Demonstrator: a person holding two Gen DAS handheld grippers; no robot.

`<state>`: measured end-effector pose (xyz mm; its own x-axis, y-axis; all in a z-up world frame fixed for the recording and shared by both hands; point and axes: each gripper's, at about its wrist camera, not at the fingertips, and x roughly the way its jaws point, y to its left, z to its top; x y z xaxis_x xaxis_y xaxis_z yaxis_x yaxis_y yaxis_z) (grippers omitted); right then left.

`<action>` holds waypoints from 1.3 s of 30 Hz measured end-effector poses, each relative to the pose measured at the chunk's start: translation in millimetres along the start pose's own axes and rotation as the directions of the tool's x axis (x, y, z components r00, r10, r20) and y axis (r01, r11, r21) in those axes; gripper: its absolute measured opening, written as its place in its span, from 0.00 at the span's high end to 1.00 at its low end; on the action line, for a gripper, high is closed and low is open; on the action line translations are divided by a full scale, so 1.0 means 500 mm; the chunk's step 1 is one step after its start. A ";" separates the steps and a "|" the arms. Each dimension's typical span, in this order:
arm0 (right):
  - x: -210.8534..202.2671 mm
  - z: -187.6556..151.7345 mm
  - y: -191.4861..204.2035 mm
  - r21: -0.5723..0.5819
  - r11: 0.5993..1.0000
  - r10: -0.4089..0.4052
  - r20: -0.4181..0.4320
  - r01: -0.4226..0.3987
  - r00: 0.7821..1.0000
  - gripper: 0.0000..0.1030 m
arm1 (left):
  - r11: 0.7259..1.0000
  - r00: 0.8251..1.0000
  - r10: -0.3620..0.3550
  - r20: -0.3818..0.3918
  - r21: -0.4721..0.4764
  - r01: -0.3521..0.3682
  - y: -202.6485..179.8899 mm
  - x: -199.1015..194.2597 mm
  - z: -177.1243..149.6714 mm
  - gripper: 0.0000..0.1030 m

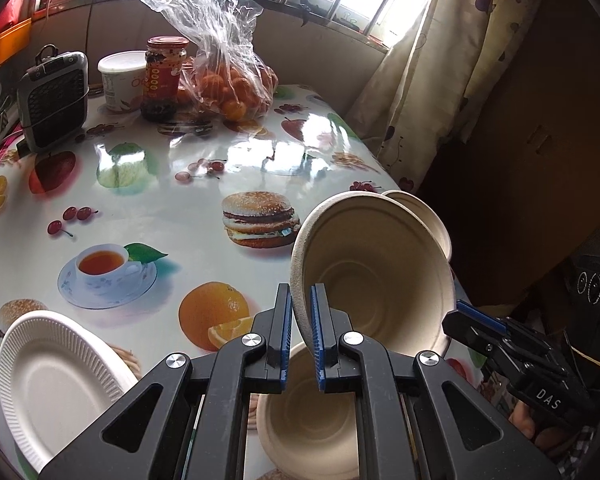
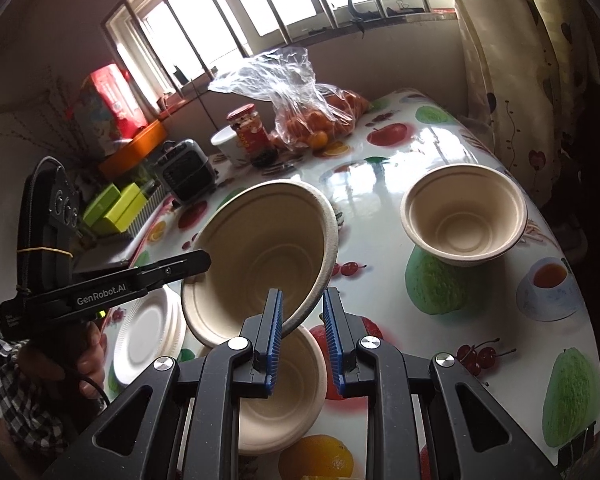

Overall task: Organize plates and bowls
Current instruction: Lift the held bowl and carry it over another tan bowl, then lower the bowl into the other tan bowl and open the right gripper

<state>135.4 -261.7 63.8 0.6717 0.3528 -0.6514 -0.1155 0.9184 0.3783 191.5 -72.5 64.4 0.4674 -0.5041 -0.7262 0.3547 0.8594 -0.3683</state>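
My left gripper is shut on the rim of a beige paper bowl and holds it tilted above a second beige bowl on the table. In the right wrist view the held bowl hangs over that lower bowl. My right gripper is open, its pads on either side of the held bowl's rim without clamping it. A third beige bowl stands alone at the right, also seen in the left wrist view. White paper plates lie at the left, a stack in the right wrist view.
A fruit-print tablecloth covers the table. At the far end stand a bag of oranges, a red-lidded jar, a white tub and a small grey heater. A curtain hangs at the right edge.
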 end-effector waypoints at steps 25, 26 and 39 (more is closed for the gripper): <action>-0.020 -0.083 0.020 0.006 1.000 0.006 -0.025 -0.006 1.000 0.80 | 1.000 1.000 -0.002 -0.021 -0.017 0.002 0.011 -0.023 -0.088 0.90; -0.019 -0.087 0.020 0.007 1.000 0.005 -0.029 -0.005 1.000 0.80 | 1.000 1.000 0.000 -0.019 -0.015 0.000 0.011 -0.023 -0.092 0.90; -0.006 -0.122 0.023 0.014 1.000 0.006 -0.061 -0.005 0.998 0.80 | 1.000 0.999 0.015 -0.045 -0.018 -0.015 0.021 -0.020 -0.133 0.90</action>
<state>87.1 -241.3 30.0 0.6255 0.3683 -0.6879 -0.1083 0.9141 0.3909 136.9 -52.7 29.3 0.4359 -0.4872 -0.7567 0.3329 0.8685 -0.3673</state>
